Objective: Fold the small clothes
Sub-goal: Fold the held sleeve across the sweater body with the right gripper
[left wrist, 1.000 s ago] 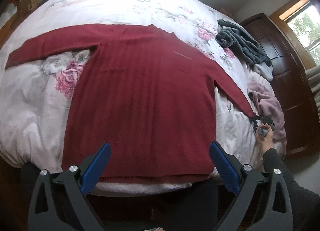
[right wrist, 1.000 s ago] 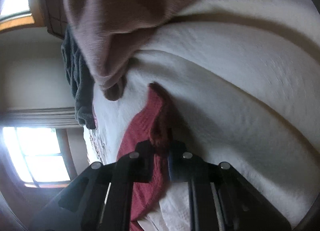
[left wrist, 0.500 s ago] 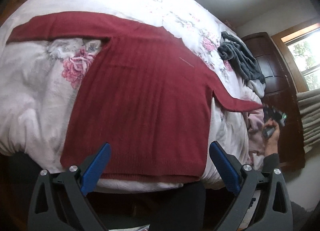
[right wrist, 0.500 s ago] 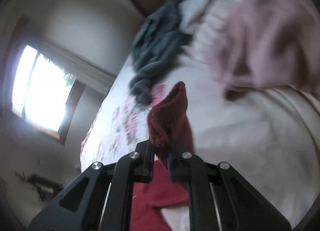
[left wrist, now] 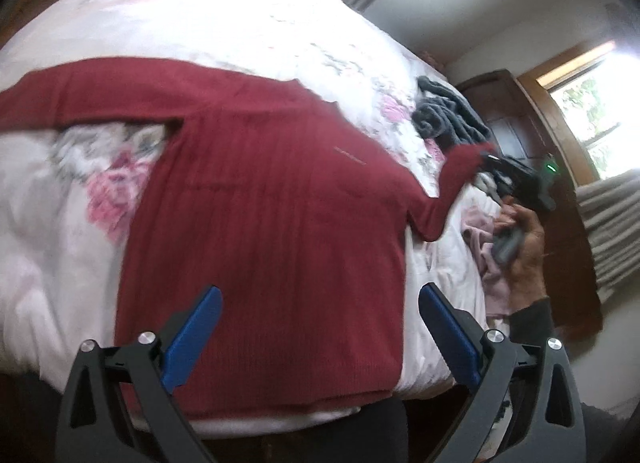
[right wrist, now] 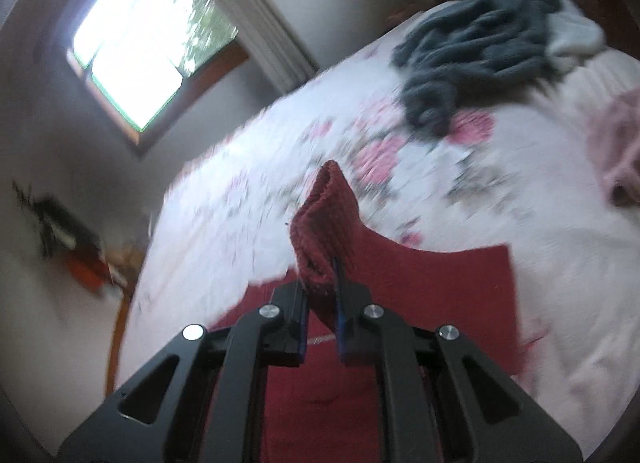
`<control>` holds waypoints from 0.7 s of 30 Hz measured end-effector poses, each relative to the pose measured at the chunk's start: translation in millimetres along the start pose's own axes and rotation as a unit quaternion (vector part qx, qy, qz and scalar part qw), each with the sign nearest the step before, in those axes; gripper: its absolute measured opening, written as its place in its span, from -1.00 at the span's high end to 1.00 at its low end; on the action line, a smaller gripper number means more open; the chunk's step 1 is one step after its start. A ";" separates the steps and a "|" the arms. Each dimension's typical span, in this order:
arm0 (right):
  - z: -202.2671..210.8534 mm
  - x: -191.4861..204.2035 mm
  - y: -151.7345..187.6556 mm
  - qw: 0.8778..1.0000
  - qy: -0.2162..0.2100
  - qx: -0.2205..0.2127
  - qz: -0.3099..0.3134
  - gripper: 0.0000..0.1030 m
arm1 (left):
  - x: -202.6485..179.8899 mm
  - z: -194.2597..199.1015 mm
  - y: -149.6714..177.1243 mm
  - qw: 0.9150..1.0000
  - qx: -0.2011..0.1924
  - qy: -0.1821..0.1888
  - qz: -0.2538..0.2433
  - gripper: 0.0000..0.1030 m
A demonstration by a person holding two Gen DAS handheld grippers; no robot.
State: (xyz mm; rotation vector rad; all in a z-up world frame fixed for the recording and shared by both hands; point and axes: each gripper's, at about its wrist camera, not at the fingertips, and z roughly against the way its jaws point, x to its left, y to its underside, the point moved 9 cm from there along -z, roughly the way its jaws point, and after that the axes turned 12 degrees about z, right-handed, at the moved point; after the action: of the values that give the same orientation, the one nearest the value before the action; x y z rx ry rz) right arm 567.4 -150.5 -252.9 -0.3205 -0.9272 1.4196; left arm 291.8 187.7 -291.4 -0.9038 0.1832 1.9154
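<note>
Right gripper (right wrist: 322,303) clamps the sweater (left wrist: 260,223) cuff (right wrist: 324,223), lifted off the bed (left wrist: 200,15) for folding inward; left gripper (left wrist: 320,327) wide, empty, near the hem.

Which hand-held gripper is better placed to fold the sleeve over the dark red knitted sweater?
Right: the right hand-held gripper is shut on the sleeve cuff, lifted off the floral bedspread. The left hand-held gripper is open, holding nothing, near the dark red knitted sweater hem.
</note>
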 end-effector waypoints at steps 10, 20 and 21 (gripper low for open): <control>-133.8 94.0 127.2 0.976 0.061 0.127 0.166 0.82 | -27.4 -50.6 -46.0 0.999 0.027 0.036 0.000 -0.92; -94.0 86.5 185.7 0.979 0.020 0.121 0.163 -0.08 | -32.4 -145.5 -84.6 0.989 0.098 0.093 0.062 -0.92; -76.6 76.0 191.3 0.982 0.027 0.112 0.150 -0.08 | -33.7 -161.2 -89.4 0.985 0.112 0.107 0.081 -0.92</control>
State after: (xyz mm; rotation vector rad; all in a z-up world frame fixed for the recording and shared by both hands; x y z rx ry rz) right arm 479.4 -20.7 -406.7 -0.3370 -0.6865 1.7658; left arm 456.2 132.5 -362.4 -0.9633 0.6060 1.8960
